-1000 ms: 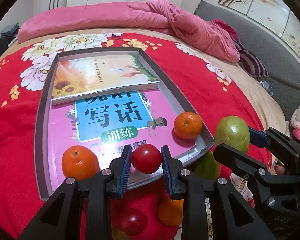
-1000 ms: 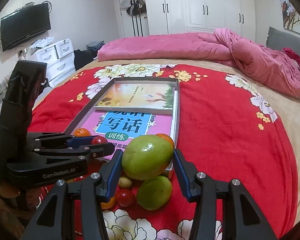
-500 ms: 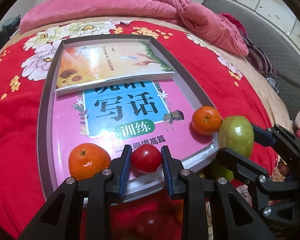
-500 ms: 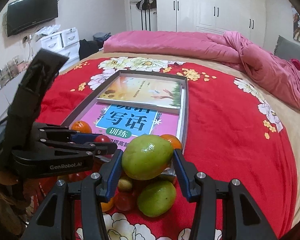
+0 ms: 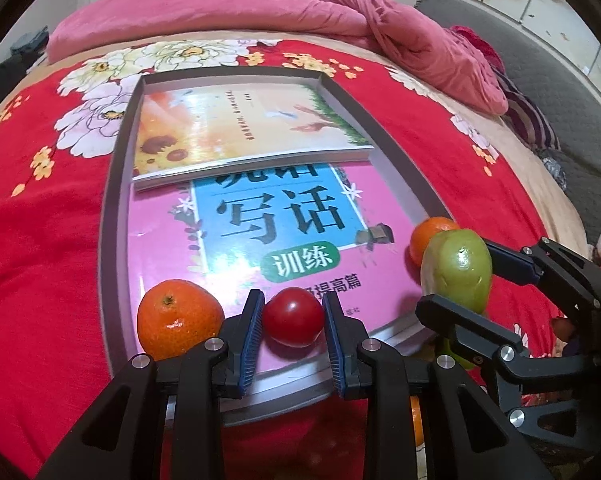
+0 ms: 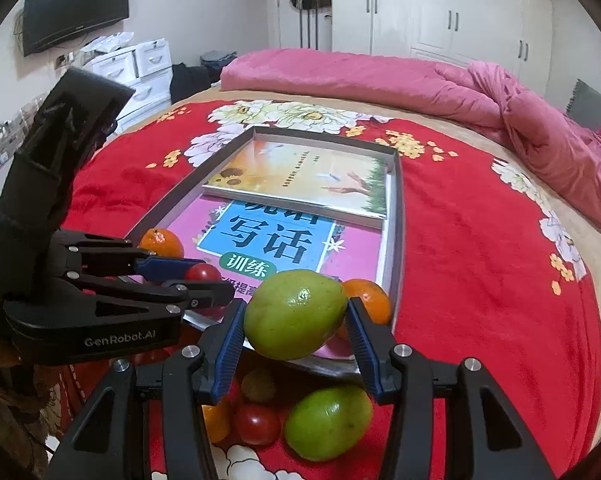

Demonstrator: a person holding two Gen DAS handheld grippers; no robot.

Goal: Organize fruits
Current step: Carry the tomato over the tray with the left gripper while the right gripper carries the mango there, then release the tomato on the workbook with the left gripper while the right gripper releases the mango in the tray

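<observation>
1. Lying with its long axis across the jaws, the green mango [image 6: 296,314] points its narrower end toward the right pad in the right wrist view; it hangs over the near right corner of the tray [image 6: 396,240].
2. The right gripper [image 6: 296,320] stands partly open, both blue pads pressed on the mango.
3. The left gripper [image 5: 292,320] is nearly closed, its pads clamped on a round red tomato [image 5: 293,316] above the pink book [image 5: 236,240] at the tray's near edge.
4. 1 orange [image 5: 178,318] sits just left of the left gripper in the tray; a second orange [image 5: 426,236] sits in the near right corner, partly behind the mango.
5. On the red floral bedspread [image 6: 480,280] before the tray lie another green mango [image 6: 328,422], a second tomato [image 6: 256,424] and a small brownish-green fruit [image 6: 258,386].
</observation>
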